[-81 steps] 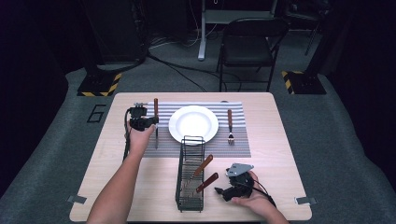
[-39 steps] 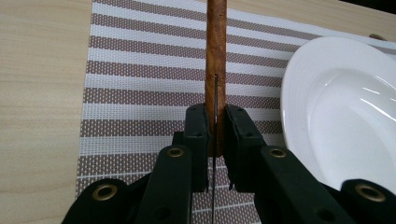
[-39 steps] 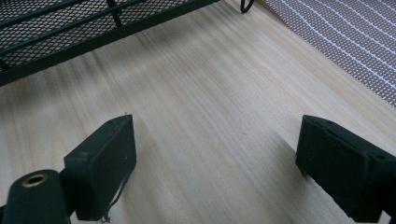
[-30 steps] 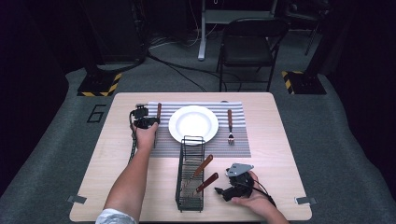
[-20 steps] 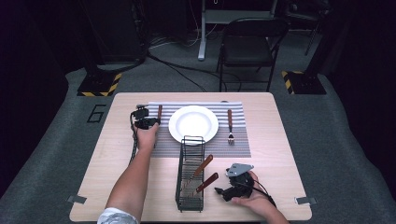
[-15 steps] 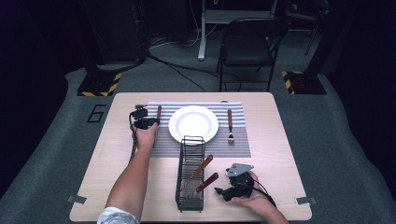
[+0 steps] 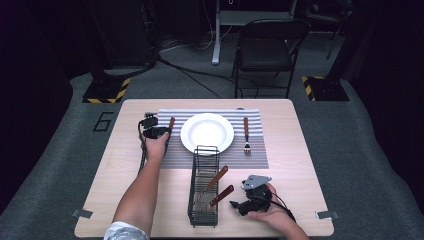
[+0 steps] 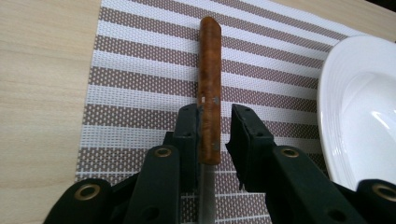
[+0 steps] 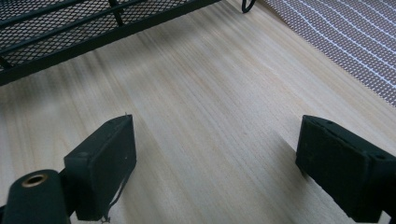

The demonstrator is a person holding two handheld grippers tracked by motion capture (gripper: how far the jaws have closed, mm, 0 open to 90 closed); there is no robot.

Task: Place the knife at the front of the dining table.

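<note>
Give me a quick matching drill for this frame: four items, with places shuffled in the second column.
Items:
1. knife
2. fork
3. plate
4. wire rack

Places:
a. placemat centre
b. bare table, nearer the person than the placemat
c. placemat, left of the plate, between the left gripper fingers
d. placemat, right of the plate

Pairs: 1-c, 2-d, 3-a, 4-b

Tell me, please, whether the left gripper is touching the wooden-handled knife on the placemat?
Touching on one side: in the left gripper view the knife handle lies against one jaw of the left gripper, with a gap to the other.
</note>
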